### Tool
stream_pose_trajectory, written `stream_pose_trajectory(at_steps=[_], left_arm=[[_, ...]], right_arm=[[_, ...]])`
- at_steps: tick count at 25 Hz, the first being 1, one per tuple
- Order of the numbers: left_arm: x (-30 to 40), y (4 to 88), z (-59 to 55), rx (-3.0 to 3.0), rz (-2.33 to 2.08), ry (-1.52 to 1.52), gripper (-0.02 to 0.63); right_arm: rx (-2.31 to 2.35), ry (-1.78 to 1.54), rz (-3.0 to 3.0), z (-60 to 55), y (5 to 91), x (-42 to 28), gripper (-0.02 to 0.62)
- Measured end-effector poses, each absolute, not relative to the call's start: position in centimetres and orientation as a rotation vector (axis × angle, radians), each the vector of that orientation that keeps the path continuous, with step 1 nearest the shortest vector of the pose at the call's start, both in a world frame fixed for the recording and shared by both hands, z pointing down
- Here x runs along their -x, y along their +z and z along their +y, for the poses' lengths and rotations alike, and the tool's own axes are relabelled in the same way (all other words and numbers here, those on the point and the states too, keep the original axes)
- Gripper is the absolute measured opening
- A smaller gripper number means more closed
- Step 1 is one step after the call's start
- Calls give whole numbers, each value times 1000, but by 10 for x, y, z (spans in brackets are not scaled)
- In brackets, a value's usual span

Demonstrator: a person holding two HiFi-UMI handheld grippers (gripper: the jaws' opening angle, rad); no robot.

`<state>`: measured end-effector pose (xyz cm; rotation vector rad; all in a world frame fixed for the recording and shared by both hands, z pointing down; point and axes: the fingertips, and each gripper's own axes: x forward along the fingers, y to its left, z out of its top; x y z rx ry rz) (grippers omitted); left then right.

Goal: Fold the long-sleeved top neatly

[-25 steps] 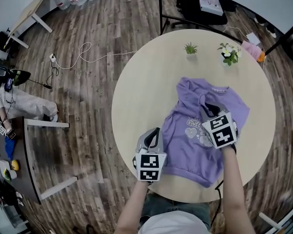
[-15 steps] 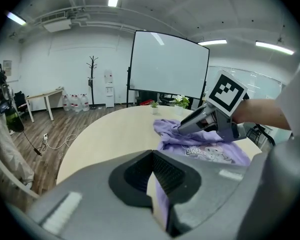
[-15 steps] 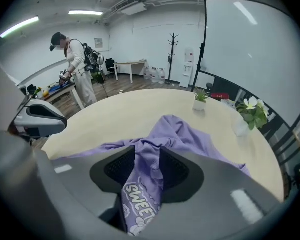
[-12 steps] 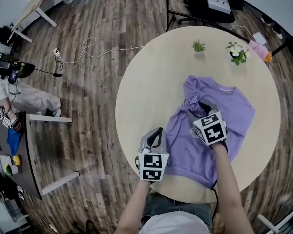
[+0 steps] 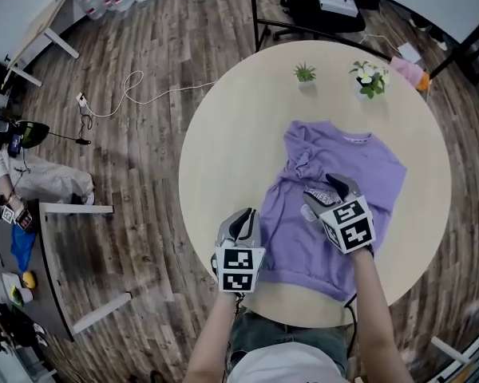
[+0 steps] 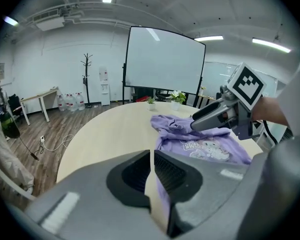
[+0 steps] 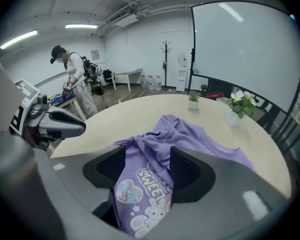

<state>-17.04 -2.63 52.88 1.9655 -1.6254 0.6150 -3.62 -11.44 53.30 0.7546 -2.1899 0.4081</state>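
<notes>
Right gripper (image 5: 326,195) just opened wide, purple top (image 5: 375,166) loose between jaws; left gripper (image 5: 243,219) closed beside hem.

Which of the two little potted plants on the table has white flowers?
The flowering plant, the right-hand one in the head view. The green plant to its left is just a small leafy tuft with no blooms.
</notes>
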Motion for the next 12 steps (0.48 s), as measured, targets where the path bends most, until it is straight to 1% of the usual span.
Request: stream_pose_trajectory(at_steps=[12], left_arm=[[139, 534, -29, -2078, -1452, 653, 93]], right_arm=[[-1169, 501, -2043, -61, 516, -92, 288]])
